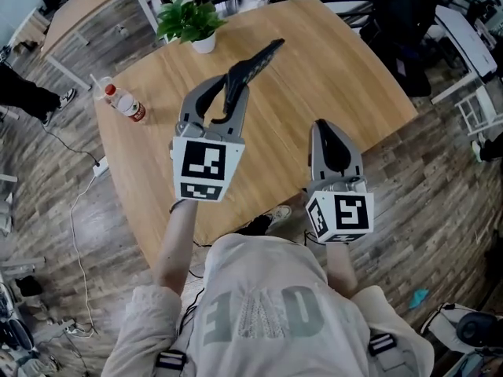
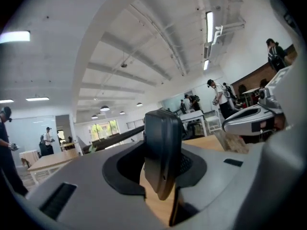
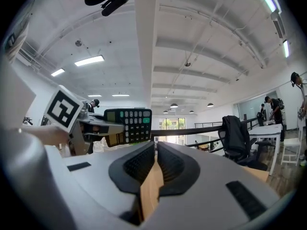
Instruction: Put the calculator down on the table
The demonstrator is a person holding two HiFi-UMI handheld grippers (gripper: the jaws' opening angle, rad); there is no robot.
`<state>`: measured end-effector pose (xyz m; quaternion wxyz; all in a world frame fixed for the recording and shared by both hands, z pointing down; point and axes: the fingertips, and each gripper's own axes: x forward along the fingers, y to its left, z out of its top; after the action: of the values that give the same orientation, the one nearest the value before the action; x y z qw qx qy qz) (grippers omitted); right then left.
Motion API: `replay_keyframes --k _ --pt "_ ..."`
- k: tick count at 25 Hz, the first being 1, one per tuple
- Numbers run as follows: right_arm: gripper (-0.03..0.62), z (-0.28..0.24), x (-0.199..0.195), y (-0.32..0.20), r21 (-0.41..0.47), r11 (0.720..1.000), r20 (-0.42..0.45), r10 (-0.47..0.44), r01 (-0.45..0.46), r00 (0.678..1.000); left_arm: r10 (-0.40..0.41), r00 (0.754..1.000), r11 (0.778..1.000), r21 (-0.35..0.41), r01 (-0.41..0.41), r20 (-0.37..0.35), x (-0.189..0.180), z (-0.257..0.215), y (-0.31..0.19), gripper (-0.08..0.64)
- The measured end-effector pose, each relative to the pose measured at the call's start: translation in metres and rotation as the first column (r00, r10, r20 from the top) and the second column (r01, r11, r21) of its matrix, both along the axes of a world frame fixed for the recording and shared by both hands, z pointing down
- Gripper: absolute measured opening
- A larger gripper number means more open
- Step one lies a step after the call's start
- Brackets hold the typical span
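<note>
My left gripper [image 1: 224, 93] is shut on the black calculator [image 1: 255, 61] and holds it above the wooden table [image 1: 338, 69], pointing level. In the left gripper view the calculator [image 2: 162, 152] stands edge-on, clamped between the two dark pads. In the right gripper view its keys and display [image 3: 128, 125] face the camera, off to the left beside the left gripper's marker cube [image 3: 62, 109]. My right gripper [image 1: 324, 128] hovers near the table's front edge. Its jaws [image 3: 156, 164] are shut with nothing between them.
A potted green plant [image 1: 191, 22] stands at the table's far edge. A plastic bottle with a red label [image 1: 126, 103] lies near the left edge. A black office chair [image 1: 401, 22] is beyond the table's far right. Cables run over the floor at left.
</note>
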<state>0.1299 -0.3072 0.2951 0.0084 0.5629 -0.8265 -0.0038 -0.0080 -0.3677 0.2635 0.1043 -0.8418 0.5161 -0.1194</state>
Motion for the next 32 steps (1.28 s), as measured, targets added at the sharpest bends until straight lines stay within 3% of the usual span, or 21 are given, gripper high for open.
replay_keyframes --k 2,5,7,9,10,13,18,20,23,25,27,29,32 --pt "0.021 0.002 0.003 -0.001 -0.008 1.000 0.000 0.007 -0.007 1.000 0.079 0.996 0.992 -0.106 -0.073 0.048 0.008 0.007 -0.016 0.121" --pt "0.021 0.008 0.009 -0.001 -0.024 1.000 0.000 0.020 -0.020 1.000 0.192 0.973 0.955 -0.254 -0.154 0.131 0.020 0.022 -0.038 0.121" --pt "0.021 0.012 0.014 -0.001 -0.037 0.999 0.000 0.030 -0.030 1.000 0.270 0.947 0.918 -0.344 -0.197 0.177 0.027 0.035 -0.052 0.121" --pt "0.021 0.017 0.020 -0.002 -0.052 0.998 -0.002 0.040 -0.040 0.999 0.360 0.911 0.851 -0.470 -0.233 0.200 0.034 0.056 -0.064 0.121" --pt "0.021 0.020 0.022 -0.003 -0.062 0.997 -0.005 0.041 -0.042 0.999 0.417 0.886 0.798 -0.549 -0.251 0.202 0.037 0.069 -0.066 0.121" --pt "0.021 0.034 0.029 -0.006 -0.104 0.994 -0.021 0.036 -0.038 0.999 0.588 0.787 0.606 -0.747 -0.274 0.188 0.049 0.114 -0.067 0.121" --pt "0.021 0.064 0.047 -0.008 -0.195 0.978 -0.040 0.062 -0.069 0.997 0.720 0.683 0.374 -0.898 -0.230 0.125 0.063 0.185 -0.071 0.121" --pt "0.021 0.074 0.054 -0.010 -0.231 0.970 -0.041 0.068 -0.075 0.997 0.786 0.615 0.245 -0.942 -0.230 0.054 0.066 0.206 -0.063 0.121" --pt "0.021 0.089 0.064 -0.020 -0.263 0.961 -0.054 0.076 -0.088 0.996 0.859 0.503 0.025 -0.974 -0.223 -0.093 0.068 0.229 -0.052 0.121" --pt "0.021 0.099 0.065 -0.026 -0.289 0.954 -0.058 0.065 -0.079 0.996 0.870 0.459 -0.095 -0.975 -0.201 -0.179 0.069 0.242 -0.049 0.121" --pt "0.021 0.110 0.061 -0.030 -0.319 0.946 -0.055 0.044 -0.059 0.998 0.876 0.427 -0.162 -0.971 -0.177 -0.225 0.069 0.257 -0.052 0.121" --pt "0.021 0.119 0.054 -0.036 -0.342 0.939 -0.049 0.027 -0.042 0.998 0.877 0.409 -0.202 -0.966 -0.162 -0.251 0.071 0.272 -0.058 0.121" --pt "0.021 0.129 0.045 -0.043 -0.369 0.929 -0.041 0.004 -0.019 0.999 0.840 0.422 -0.288 -0.940 -0.184 -0.340 0.079 0.285 -0.062 0.121"
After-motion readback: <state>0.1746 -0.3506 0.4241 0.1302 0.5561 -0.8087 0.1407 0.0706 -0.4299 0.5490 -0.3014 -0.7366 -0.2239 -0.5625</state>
